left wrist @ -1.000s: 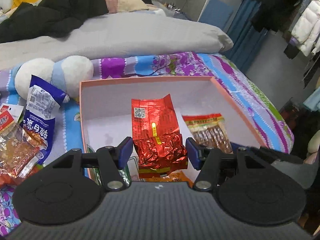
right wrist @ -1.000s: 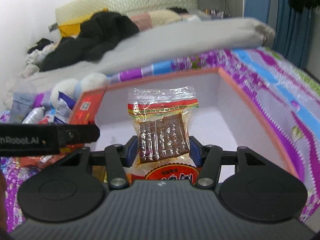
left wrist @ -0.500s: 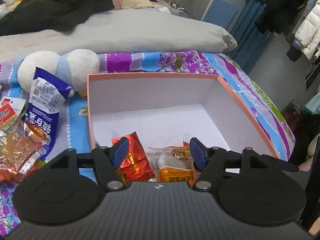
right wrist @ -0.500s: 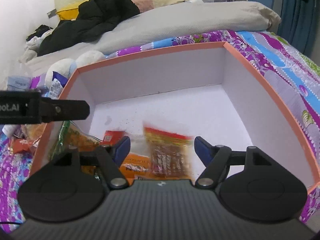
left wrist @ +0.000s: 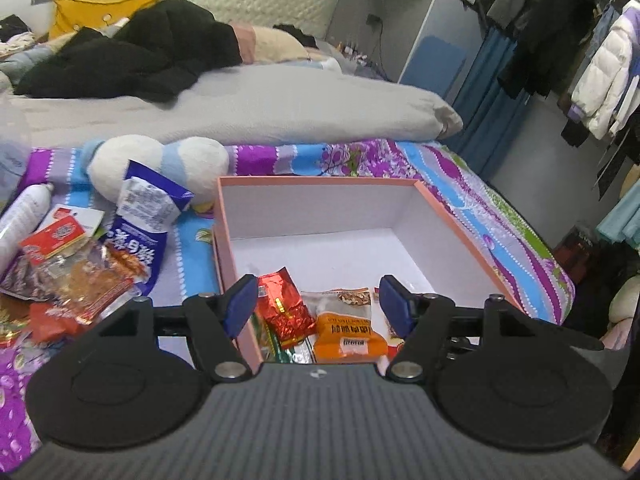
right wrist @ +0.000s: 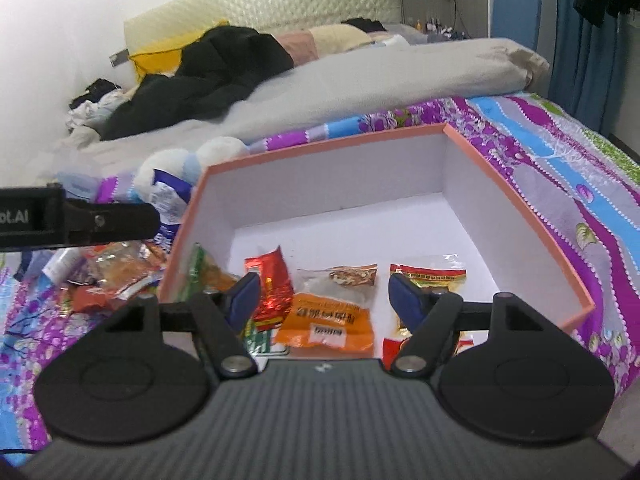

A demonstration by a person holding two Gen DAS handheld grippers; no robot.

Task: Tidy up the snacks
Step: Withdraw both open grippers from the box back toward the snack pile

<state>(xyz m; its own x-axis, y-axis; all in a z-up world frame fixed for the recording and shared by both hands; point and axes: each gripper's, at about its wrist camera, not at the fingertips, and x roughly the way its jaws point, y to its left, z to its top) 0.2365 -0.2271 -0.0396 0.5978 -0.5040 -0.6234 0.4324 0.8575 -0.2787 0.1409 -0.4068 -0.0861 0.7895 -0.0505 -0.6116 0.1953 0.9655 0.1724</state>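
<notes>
The left gripper (left wrist: 318, 302) hangs over the near edge of a pink box (left wrist: 472, 236) on the bed (left wrist: 500, 216), its blue-padded jaws spread wide with nothing between them. Inside the box, near the front wall, lie a red foil packet (left wrist: 286, 308) and, just beside it, an orange packet (left wrist: 348, 336) with a clear top. Left of the box, a heap of loose snacks (left wrist: 76, 276) rests on the patterned sheet, a blue-and-white bag (left wrist: 138, 236) leaning among them. A white plush toy (left wrist: 160, 162) lies behind the heap.
</notes>
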